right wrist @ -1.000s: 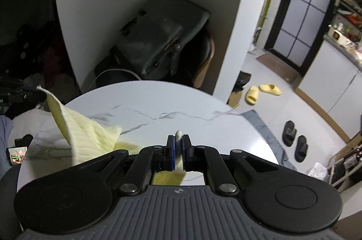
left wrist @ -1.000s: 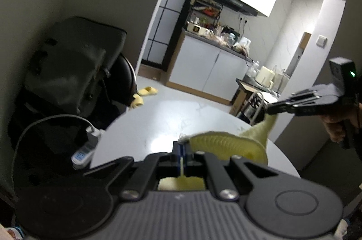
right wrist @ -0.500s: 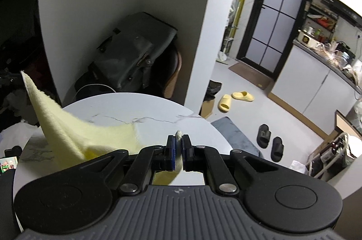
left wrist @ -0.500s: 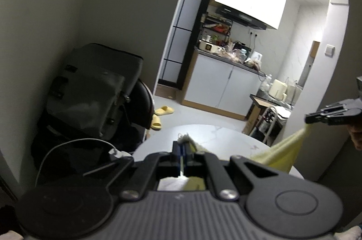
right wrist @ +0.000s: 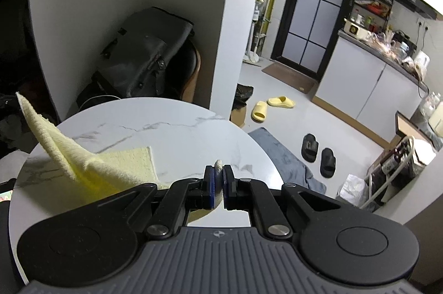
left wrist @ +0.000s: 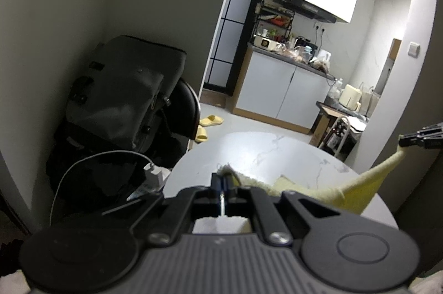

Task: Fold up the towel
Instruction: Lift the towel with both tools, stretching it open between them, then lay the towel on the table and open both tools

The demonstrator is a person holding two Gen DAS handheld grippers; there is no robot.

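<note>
With the left gripper (left wrist: 223, 179) and right gripper (right wrist: 218, 172) each clamped on a corner of the yellow towel (right wrist: 83, 163), which apparently sagged between their fingers onto the table (right wrist: 166, 127), keeping both pinches firm and the span taut seemed wise.

Each camera sits close behind my tongs and looks forward and down along them. Both views share the round table (left wrist: 257, 152) (right wrist: 144, 125), the grey bag (left wrist: 121, 91) (right wrist: 146, 50) beyond it and the kitchen behind.
</note>
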